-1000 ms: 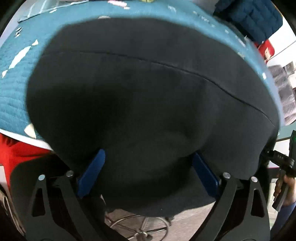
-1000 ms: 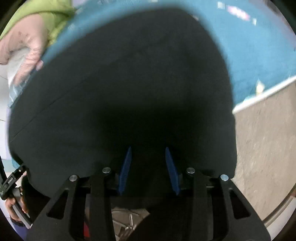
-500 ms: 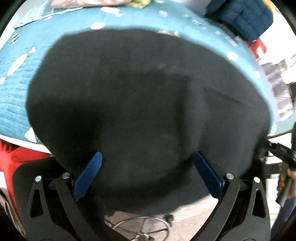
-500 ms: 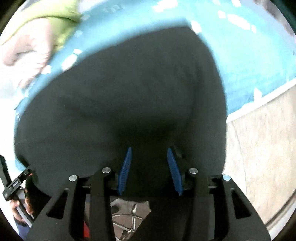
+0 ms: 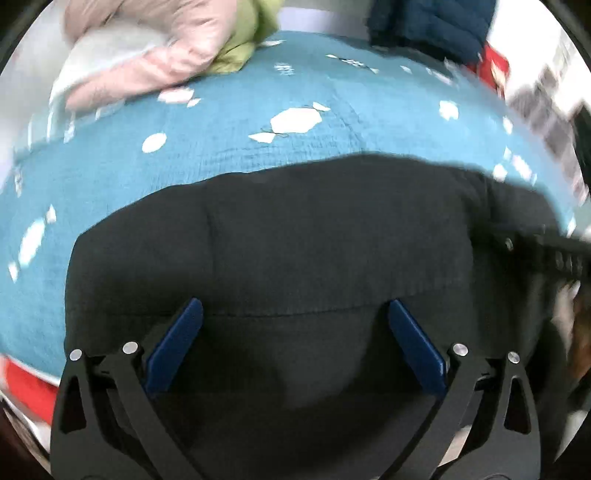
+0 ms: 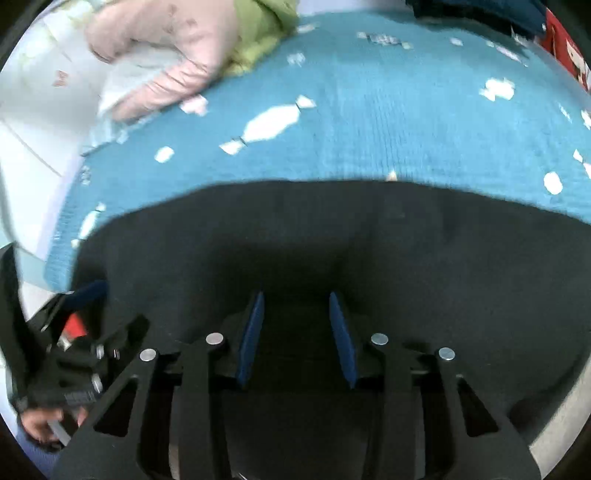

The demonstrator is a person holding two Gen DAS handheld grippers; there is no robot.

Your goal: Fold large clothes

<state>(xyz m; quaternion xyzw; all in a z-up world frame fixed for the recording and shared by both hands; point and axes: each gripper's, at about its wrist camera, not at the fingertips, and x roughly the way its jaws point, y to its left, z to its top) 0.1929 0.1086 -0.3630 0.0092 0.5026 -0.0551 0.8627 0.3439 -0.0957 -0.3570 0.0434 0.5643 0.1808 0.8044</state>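
Observation:
A black garment lies spread on the teal bedspread, with its near edge hanging off the bed. My left gripper stands wide open over it, blue fingers apart, with a hem seam running between the tips. My right gripper hovers over the same garment; its jaws are narrower and closing, with dark cloth in the gap, and the pads do not visibly press on it. Each view catches the other gripper at its edge.
A pink garment and a green one are piled at the far left of the bed. A navy quilted jacket sits at the far right. A hand holds the left tool. Beige floor shows at lower right.
The black garment filled both views before; now its far edge sits mid-frame and more bedspread shows. Both grippers tilted and moved forward, and their fingertips came out from under the cloth.

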